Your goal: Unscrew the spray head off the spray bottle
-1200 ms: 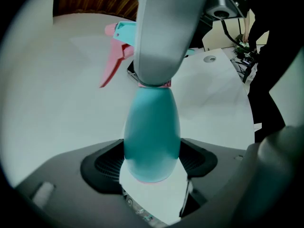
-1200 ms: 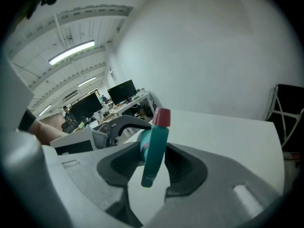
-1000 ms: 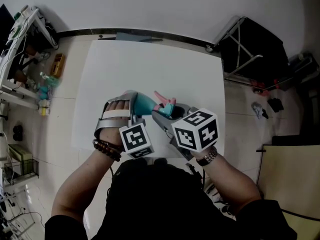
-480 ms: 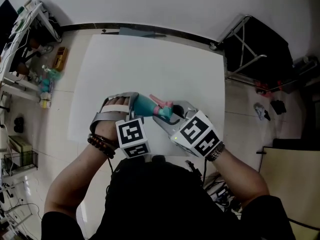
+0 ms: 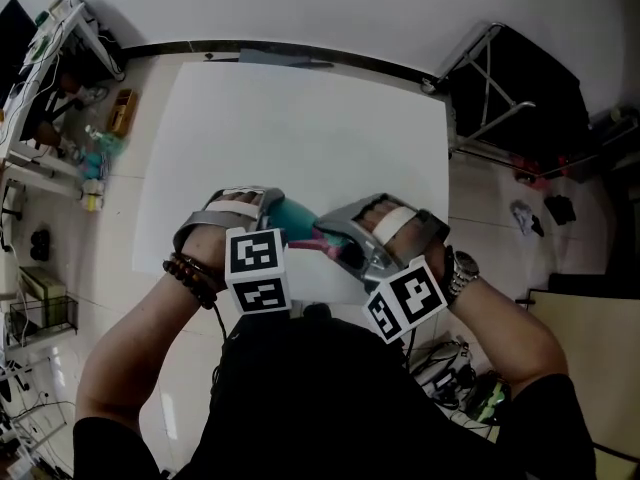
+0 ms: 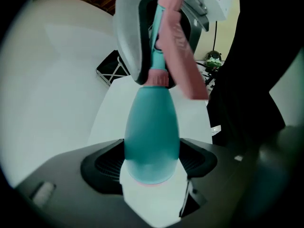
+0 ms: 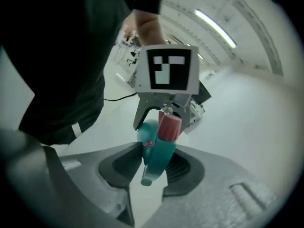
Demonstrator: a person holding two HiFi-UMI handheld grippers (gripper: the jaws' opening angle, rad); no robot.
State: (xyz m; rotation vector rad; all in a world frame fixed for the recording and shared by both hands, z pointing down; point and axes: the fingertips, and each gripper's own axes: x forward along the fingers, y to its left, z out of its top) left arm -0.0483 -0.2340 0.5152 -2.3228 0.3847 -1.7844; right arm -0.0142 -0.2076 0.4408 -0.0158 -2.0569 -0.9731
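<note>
I hold a teal spray bottle (image 5: 293, 217) level above the white table (image 5: 300, 118), between both grippers. My left gripper (image 5: 272, 215) is shut on the bottle's fat body (image 6: 152, 132), whose base sits between the black pads (image 6: 108, 161). The pink collar (image 6: 159, 77) and pink trigger (image 6: 183, 56) point away from it. My right gripper (image 5: 338, 242) is shut on the teal spray head (image 7: 156, 151), its pads (image 7: 121, 164) pressing on both sides. It is rolled over, with its marker cube (image 5: 405, 303) low on the right. The left gripper's cube (image 7: 167, 72) faces the right gripper view.
A black folding stand (image 5: 510, 78) is on the floor right of the table. Cluttered shelves (image 5: 55, 78) line the left side. Small items (image 5: 535, 213) lie on the floor at right. The person's dark clothing (image 5: 320, 398) fills the near edge.
The right gripper has rolled around the spray head; its marker cube swung from on top down to the lower right. The left gripper and bottle body stayed almost still.
</note>
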